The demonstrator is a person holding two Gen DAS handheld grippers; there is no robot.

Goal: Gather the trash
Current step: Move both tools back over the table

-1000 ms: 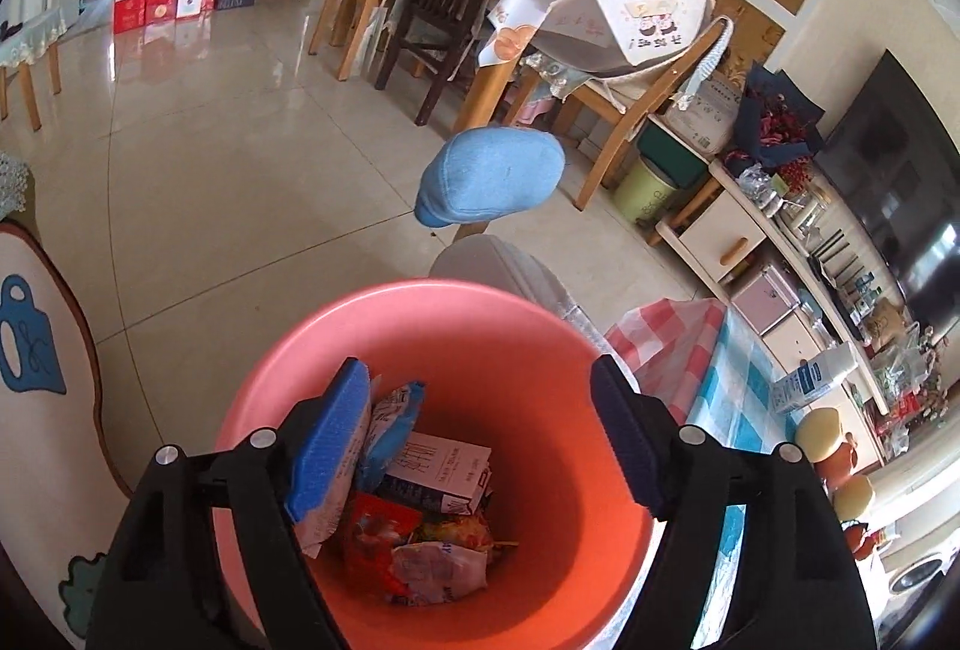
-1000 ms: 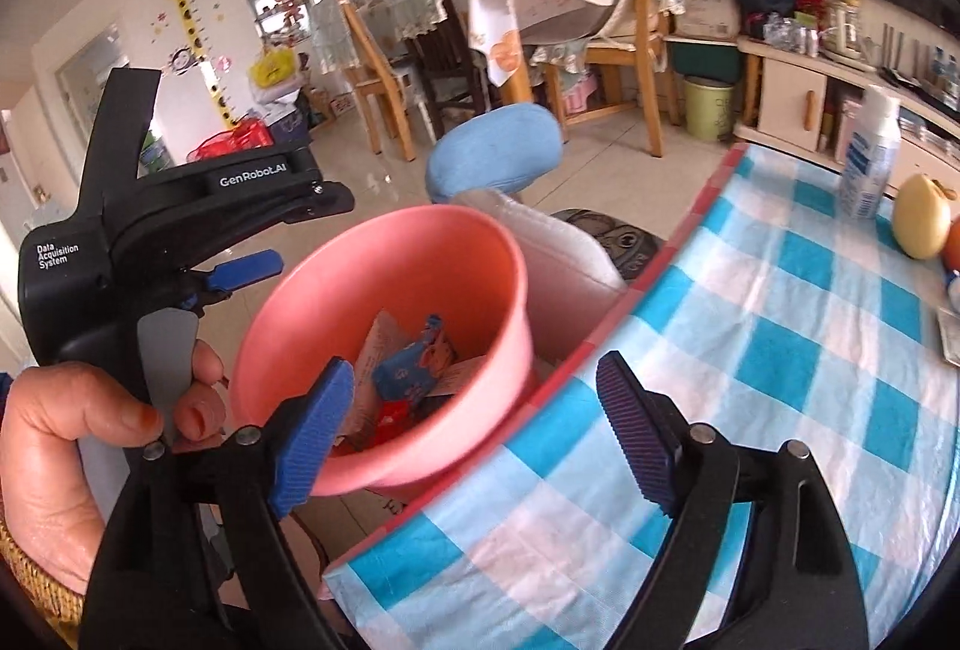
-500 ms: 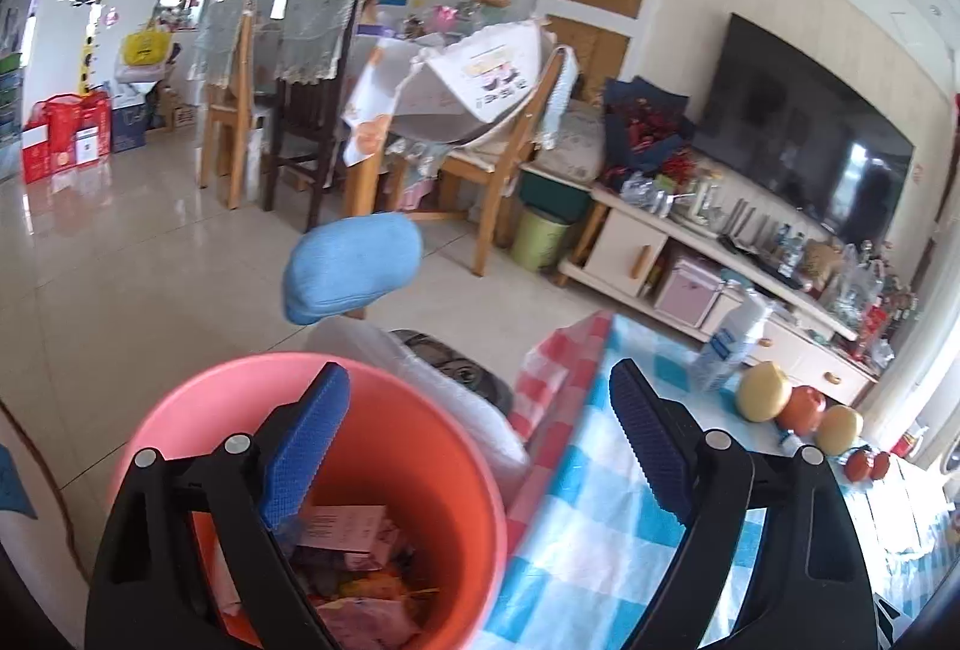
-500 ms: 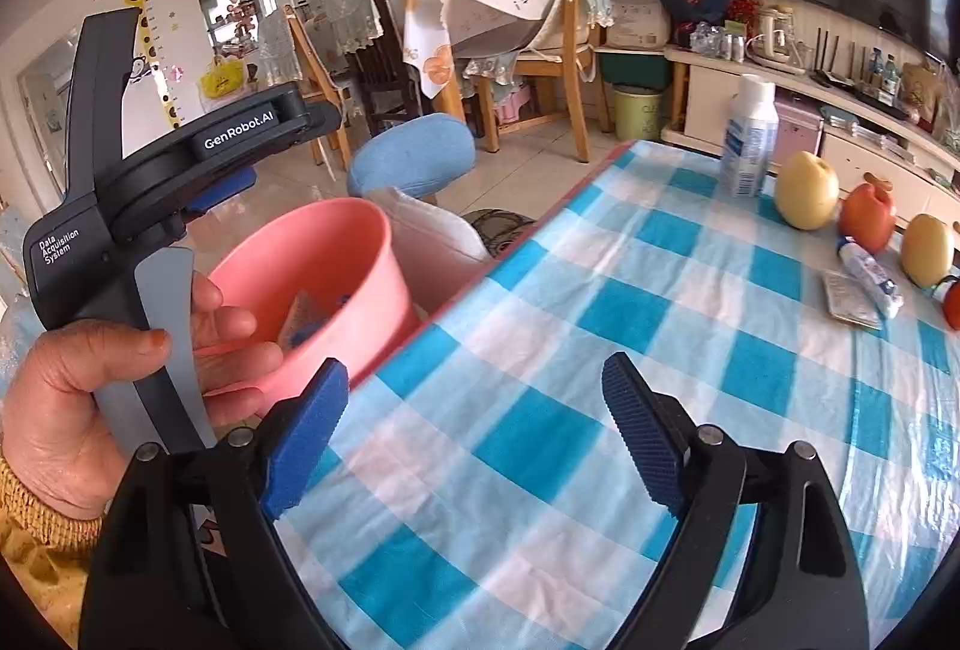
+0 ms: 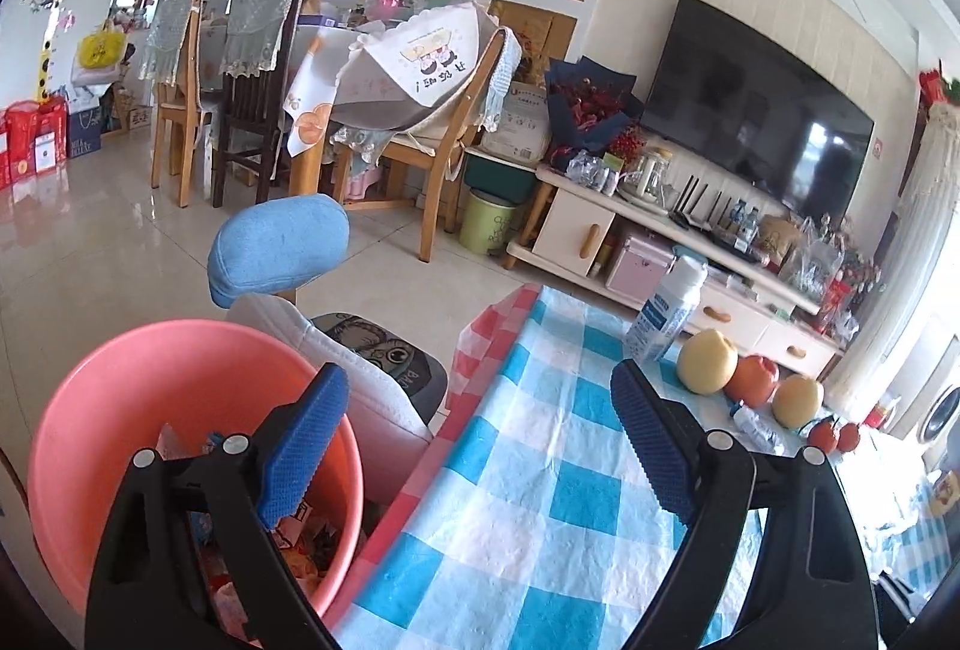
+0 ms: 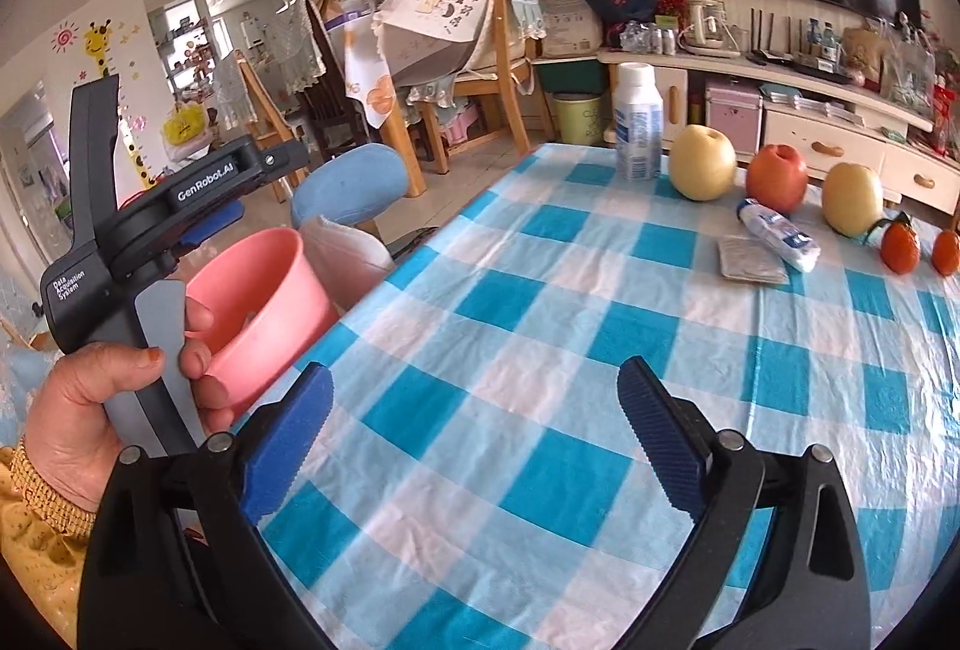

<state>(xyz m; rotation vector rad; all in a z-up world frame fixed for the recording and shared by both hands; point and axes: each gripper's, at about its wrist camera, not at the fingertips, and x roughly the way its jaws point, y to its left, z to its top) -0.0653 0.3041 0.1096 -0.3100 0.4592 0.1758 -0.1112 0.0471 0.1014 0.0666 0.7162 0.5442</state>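
A pink bin (image 5: 150,380) stands beside the table's left edge with several wrappers (image 5: 300,530) inside. My left gripper (image 5: 477,380) hangs open over the bin's rim and the table edge, with nothing between its pads. My right gripper (image 6: 474,374) is above the blue checked tablecloth (image 6: 540,290); its jaws are opening and nothing is between them. Far across the cloth lie a flat grey packet (image 6: 750,260) and a white-and-blue crumpled wrapper (image 6: 780,230). In the right wrist view a hand (image 6: 102,398) holds the left gripper's handle in front of the bin (image 6: 264,278).
A white bottle (image 6: 639,128), two yellow pears (image 6: 702,161), a red apple (image 6: 777,176) and small orange fruits (image 6: 900,245) stand along the table's far edge. A blue-backed chair (image 5: 276,242) with a white cushion sits behind the bin. A TV cabinet (image 5: 600,230) lines the wall.
Both views have swung right, from the bin toward the table. Both grippers' jaws stand wider than before. The left gripper no longer hangs over the bin's middle.
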